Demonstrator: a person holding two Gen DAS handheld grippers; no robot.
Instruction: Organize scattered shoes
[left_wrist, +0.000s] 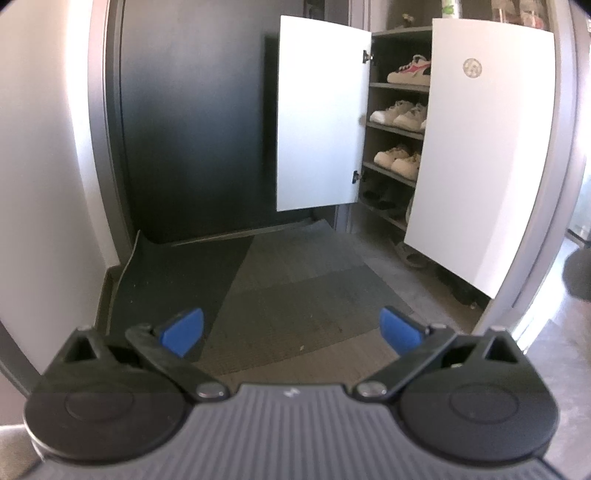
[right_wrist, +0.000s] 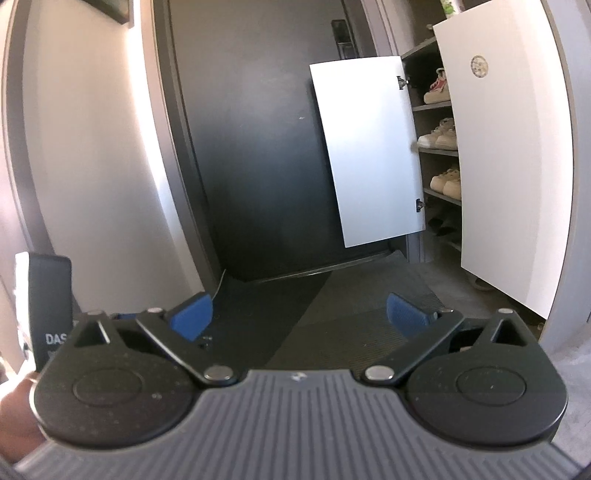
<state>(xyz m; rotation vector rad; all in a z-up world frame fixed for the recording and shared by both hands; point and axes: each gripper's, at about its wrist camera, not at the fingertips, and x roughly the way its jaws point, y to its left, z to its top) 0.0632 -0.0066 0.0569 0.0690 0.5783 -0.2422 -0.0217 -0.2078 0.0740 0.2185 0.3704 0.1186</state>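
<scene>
A shoe cabinet (left_wrist: 397, 86) stands at the right with both white doors swung out. Its shelves hold a red-and-white sneaker (left_wrist: 410, 70), a pair of white sneakers (left_wrist: 400, 114), a pair of cream sneakers (left_wrist: 397, 158) and dark shoes (left_wrist: 380, 195) on the lowest shelf. A grey sandal (left_wrist: 408, 253) lies on the floor under the near door. My left gripper (left_wrist: 291, 332) is open over the floor mat, far from the cabinet, with nothing between its blue pads. My right gripper (right_wrist: 301, 317) is also open and empty; the cabinet (right_wrist: 437, 151) shows at its right.
A dark entrance door (left_wrist: 199, 122) fills the back wall. A grey patterned mat (left_wrist: 295, 295) covers the floor, its left edge curled up against the wall. The near cabinet door (left_wrist: 484, 147) juts into the passage. A dark device (right_wrist: 48, 302) and a hand (right_wrist: 18, 413) show at left.
</scene>
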